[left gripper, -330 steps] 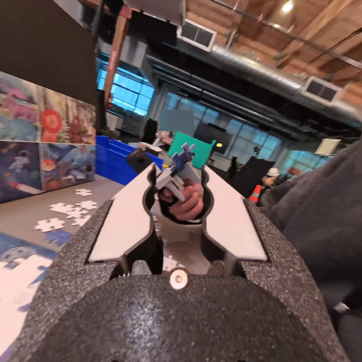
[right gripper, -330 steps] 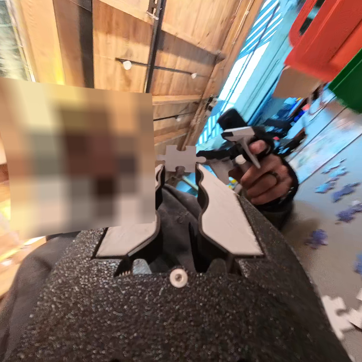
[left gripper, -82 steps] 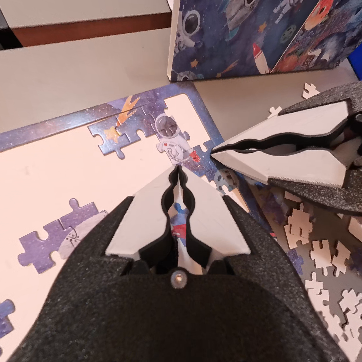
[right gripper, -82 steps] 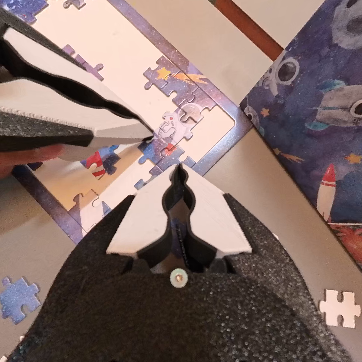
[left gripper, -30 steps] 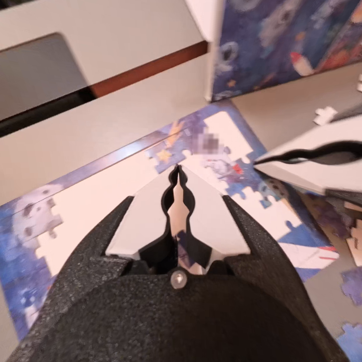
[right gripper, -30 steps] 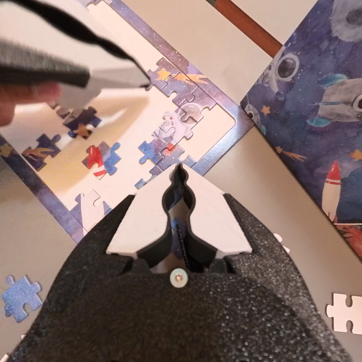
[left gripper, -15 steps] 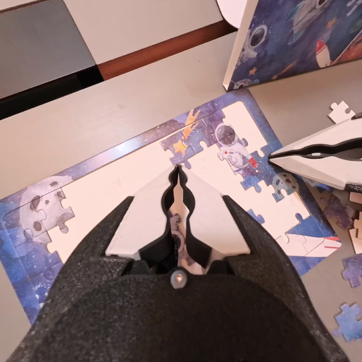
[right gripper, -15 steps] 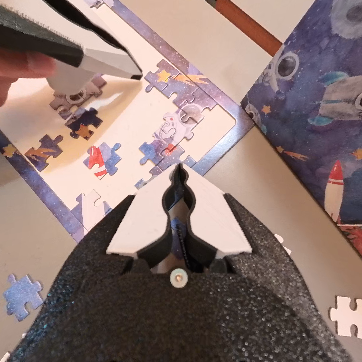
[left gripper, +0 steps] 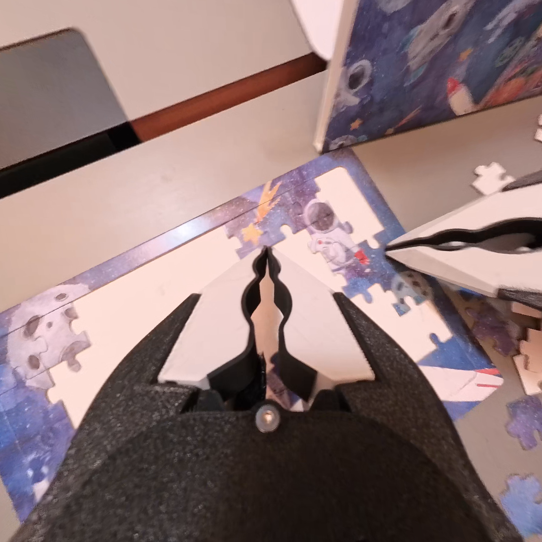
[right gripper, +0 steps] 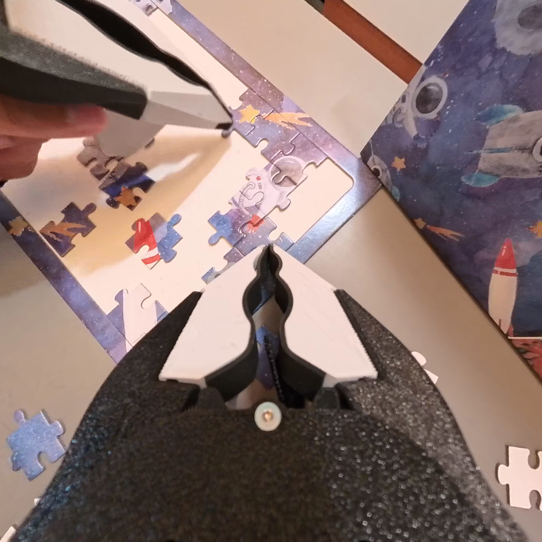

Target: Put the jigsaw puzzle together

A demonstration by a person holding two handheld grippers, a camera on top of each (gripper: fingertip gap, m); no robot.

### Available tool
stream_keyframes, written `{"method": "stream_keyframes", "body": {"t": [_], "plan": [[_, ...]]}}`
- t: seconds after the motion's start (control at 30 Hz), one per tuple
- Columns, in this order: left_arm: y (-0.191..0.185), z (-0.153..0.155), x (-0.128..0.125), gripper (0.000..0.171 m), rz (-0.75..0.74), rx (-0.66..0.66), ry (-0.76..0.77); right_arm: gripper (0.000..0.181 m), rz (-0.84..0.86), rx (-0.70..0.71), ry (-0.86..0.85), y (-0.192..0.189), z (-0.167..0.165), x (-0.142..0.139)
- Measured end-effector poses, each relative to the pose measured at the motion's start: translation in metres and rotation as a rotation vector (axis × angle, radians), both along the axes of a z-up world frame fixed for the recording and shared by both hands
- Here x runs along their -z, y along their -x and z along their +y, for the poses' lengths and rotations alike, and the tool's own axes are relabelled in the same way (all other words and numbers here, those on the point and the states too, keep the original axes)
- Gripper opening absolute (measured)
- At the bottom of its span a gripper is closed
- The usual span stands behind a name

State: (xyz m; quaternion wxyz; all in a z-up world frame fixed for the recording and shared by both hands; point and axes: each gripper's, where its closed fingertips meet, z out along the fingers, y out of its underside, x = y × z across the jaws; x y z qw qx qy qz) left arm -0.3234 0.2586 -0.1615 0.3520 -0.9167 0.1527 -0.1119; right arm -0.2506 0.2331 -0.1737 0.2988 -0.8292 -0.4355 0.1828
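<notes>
In the left wrist view, the left gripper (left gripper: 267,248) was clenched with its tips together and nothing between them, poised over the bare cream floor of the puzzle tray (left gripper: 140,249), just beside the joined star-and-comet pieces (left gripper: 258,225) along the far edge. An astronaut cluster (left gripper: 325,231) lay fitted next to them, and the right gripper (left gripper: 388,252) came in from the side with its tip at that cluster's edge. A moon section (left gripper: 44,331) filled the near-left corner. The picture box (left gripper: 425,64) stood upright behind the tray, and loose pieces (left gripper: 495,177) lay on the table.

In the right wrist view, the right gripper (right gripper: 268,247) was likewise closed and empty, its tips at the tray border near the astronaut cluster (right gripper: 264,187). Inside the tray lay unjoined pieces: a red-striped rocket piece (right gripper: 152,239), a comet piece (right gripper: 69,227) and a dark star piece (right gripper: 126,190). A blue piece (right gripper: 35,443) and a face-down white one (right gripper: 522,472) waited on the table.

The step seemed to be pressing or nudging placed pieces flat. Most of the tray was bare, so the job was early. Next, one gripper would need to open and pick up a loose piece that matches a free edge.
</notes>
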Motion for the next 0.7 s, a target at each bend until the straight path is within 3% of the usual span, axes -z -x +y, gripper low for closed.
{"method": "stream_keyframes", "body": {"t": [0.17,0.3,0.47,0.57,0.7], "plan": [[-0.069,-0.030,-0.010,0.000,-0.057,0.304,0.014,0.000,0.001,0.000,0.001,0.000,0.000,0.000],[-0.062,-0.029,0.001,0.000,0.058,0.281,0.038,0.000,0.000,0.000,-0.002,0.000,0.000,0.000],[-0.048,-0.024,-0.002,0.000,0.071,0.217,0.048,0.000,0.004,0.000,0.002,0.000,0.000,0.000],[-0.049,-0.026,0.011,0.000,0.078,0.236,0.064,0.000,0.005,0.001,0.003,0.000,0.000,0.000],[-0.048,-0.026,0.010,0.000,0.110,0.245,0.060,0.000,0.003,0.001,0.000,0.000,0.000,0.000]]}}
